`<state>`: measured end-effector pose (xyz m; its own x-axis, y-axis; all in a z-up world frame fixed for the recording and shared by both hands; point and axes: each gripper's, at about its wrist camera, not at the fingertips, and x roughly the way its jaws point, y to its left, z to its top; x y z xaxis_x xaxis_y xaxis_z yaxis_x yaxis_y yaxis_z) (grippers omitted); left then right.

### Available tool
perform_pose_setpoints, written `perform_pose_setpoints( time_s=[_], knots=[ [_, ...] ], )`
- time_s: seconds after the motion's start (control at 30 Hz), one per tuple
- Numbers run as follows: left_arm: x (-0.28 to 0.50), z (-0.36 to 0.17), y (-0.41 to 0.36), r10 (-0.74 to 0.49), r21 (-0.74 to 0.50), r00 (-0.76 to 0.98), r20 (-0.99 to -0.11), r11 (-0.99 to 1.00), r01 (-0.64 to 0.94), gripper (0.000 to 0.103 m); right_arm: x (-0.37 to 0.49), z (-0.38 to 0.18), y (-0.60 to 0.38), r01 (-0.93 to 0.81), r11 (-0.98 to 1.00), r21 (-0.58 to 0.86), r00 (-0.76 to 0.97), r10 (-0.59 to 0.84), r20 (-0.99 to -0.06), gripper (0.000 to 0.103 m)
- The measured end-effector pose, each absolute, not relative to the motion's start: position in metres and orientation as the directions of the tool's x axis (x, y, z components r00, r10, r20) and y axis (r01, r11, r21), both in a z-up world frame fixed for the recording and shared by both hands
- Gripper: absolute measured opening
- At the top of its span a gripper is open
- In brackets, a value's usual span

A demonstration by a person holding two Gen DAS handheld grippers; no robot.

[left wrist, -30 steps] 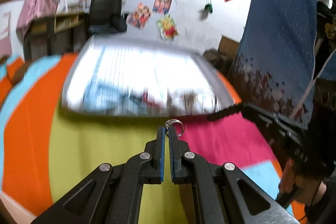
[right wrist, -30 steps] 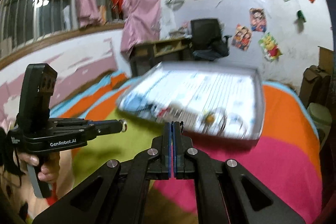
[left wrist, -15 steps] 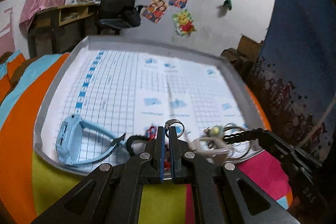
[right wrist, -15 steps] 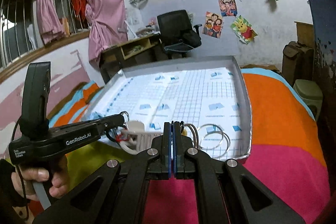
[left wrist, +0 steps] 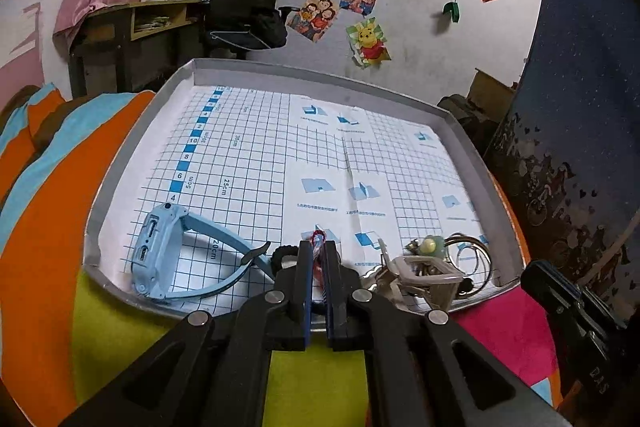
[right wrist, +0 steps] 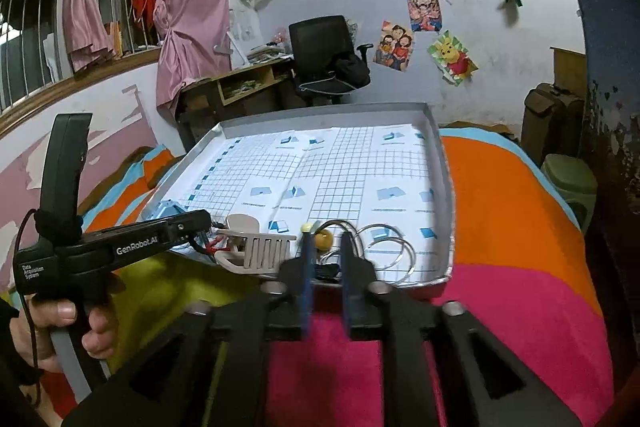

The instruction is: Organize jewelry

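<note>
Just above the tray's (left wrist: 120,163) near edge: left fingers (left wrist: 305,259) nearly closed on a red cord (left wrist: 318,237), right fingers (right wrist: 347,251) parted.

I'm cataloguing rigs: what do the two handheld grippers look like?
Both are matte black with silver rivets and blue-padded fingers. The left gripper carries white "GenRobot.AI" and "Data Acquisition System" lettering, a grey trigger, a tall black handle and a thin dark cable. The right gripper shows matching fingers.

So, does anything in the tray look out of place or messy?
Yes. The hair clip, wire bangles and a yellow bead lie tangled in the tray's near right corner, overlapping instead of sorted.
</note>
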<state>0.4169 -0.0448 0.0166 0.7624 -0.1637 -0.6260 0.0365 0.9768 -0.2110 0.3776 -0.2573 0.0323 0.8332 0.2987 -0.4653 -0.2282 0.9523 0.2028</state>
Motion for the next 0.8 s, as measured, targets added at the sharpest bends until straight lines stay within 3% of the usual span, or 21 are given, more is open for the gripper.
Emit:
perform_pose_setpoints(
  time_s=[0.03, 0.13, 0.3, 0.4, 0.5, 0.8],
  knots=[
    [0.415, 0.018, -0.045, -0.164, -0.21, 0.766, -0.621, 0.977, 0.039, 0.007, 0.374, 0.033, -0.259, -0.222, 0.954, 0.202, 0.839, 0.292, -0.459, 0.034],
    [0.408, 0.022, -0.046, -0.166, -0.212, 0.778, -0.606, 0.976, 0.044, 0.02, 0.365, 0.039, -0.263, -0.217, 0.957, 0.19, 0.85, 0.281, -0.445, 0.035],
    [0.39, 0.034, -0.046, -0.15, -0.221, 0.828, -0.541, 0.975, 0.032, 0.07, 0.35, 0.051, -0.27, -0.204, 0.964, 0.172, 0.872, 0.258, -0.416, 0.036],
    [0.378, 0.041, -0.046, -0.137, -0.226, 0.854, -0.503, 0.974, 0.023, 0.084, 0.34, 0.058, -0.275, -0.188, 0.968, 0.164, 0.888, 0.239, -0.392, 0.046],
    [0.361, 0.047, -0.043, -0.103, -0.231, 0.878, -0.468, 0.973, -0.008, 0.102, 0.328, 0.064, -0.279, -0.174, 0.972, 0.158, 0.902, 0.222, -0.371, 0.048],
    [0.284, 0.062, -0.027, -0.014, -0.237, 0.94, -0.342, 0.969, -0.071, 0.103, 0.265, 0.082, -0.284, -0.182, 0.972, 0.151, 0.934, 0.219, -0.282, 0.08]
  ],
)
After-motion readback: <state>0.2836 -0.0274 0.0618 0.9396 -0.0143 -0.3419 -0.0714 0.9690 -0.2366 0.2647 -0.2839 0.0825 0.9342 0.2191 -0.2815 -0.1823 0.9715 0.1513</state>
